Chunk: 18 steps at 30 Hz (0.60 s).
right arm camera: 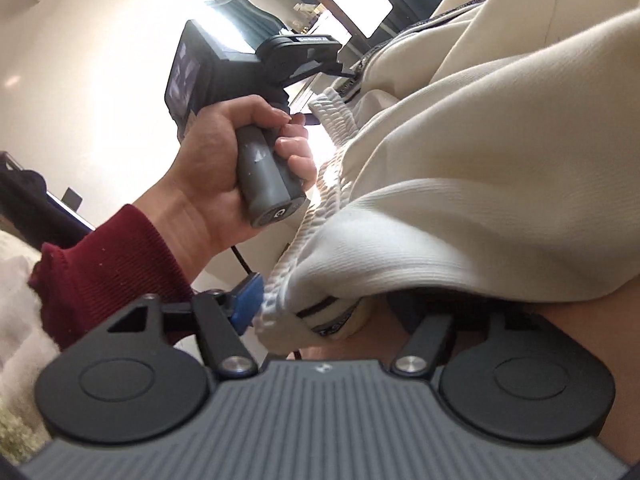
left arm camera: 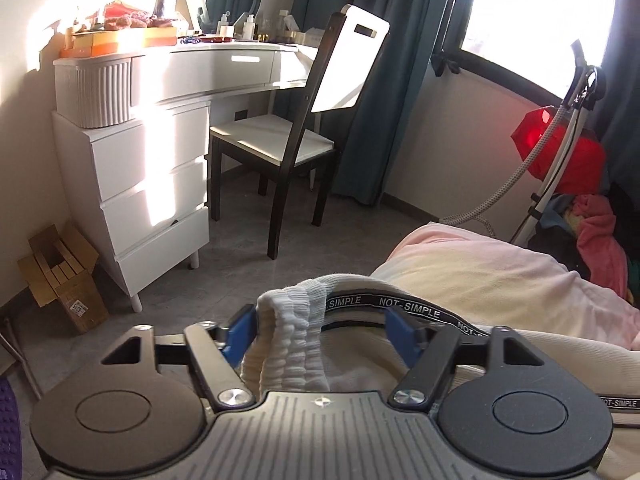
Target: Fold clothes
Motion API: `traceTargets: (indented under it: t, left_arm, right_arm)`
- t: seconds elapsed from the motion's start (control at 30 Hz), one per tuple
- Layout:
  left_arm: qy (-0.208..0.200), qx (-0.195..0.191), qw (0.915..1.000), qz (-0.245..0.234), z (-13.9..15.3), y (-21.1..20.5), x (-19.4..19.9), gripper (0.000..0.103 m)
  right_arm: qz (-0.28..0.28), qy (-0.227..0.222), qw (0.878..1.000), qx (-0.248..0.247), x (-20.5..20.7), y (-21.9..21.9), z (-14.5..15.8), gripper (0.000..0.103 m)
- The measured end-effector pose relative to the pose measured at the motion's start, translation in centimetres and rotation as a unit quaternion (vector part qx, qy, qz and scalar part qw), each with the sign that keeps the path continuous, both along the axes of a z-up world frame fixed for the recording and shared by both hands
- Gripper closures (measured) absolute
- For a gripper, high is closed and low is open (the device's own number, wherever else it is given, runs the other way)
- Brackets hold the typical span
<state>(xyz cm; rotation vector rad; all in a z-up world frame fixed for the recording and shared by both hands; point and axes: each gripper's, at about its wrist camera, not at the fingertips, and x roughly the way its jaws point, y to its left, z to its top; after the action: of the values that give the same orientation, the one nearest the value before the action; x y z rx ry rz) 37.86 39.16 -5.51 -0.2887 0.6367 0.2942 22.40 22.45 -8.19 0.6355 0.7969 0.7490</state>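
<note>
Left gripper (left arm camera: 320, 332): fingers spread wide, cream garment's (left arm camera: 288, 344) ribbed waistband bunched between them, above the near bed (left arm camera: 500, 264). Right gripper (right arm camera: 316, 312): garment (right arm camera: 460, 184) covers right finger; grip state cannot be determined.

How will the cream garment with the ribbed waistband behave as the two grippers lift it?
Probably floppy: the cream garment sags in soft folds past the right gripper. Its ribbed waistband bunches between the left gripper fingers, so likely stretchy. The thick knit looks grippy rather than slippery.
</note>
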Motion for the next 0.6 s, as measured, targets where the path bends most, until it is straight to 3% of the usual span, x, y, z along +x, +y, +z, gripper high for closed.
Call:
traceTargets:
  t: [0.13,0.3,0.43,0.6]
  left_arm:
    - [-0.024,-0.001,0.9997,-0.003,2.8,-2.0,-4.6,0.015]
    - [-0.047,0.022,0.9981,-0.034,6.6,-7.9,-12.0,0.014]
    - [-0.078,0.006,0.9946,-0.068,8.8,-13.6,-19.0,0.014]
    - [-0.108,-0.007,0.9898,-0.093,10.7,-20.8,-27.4,0.014]
  right_arm:
    - [0.001,-0.032,0.999,-0.033,-2.9,-2.1,3.0,0.025]
    - [-0.028,-0.105,0.991,-0.081,-6.9,-6.6,7.8,0.025]
    - [-0.068,-0.147,0.981,-0.109,-8.9,-11.6,11.1,0.025]
    - [-0.108,-0.207,0.958,-0.167,-12.9,-18.6,13.8,0.026]
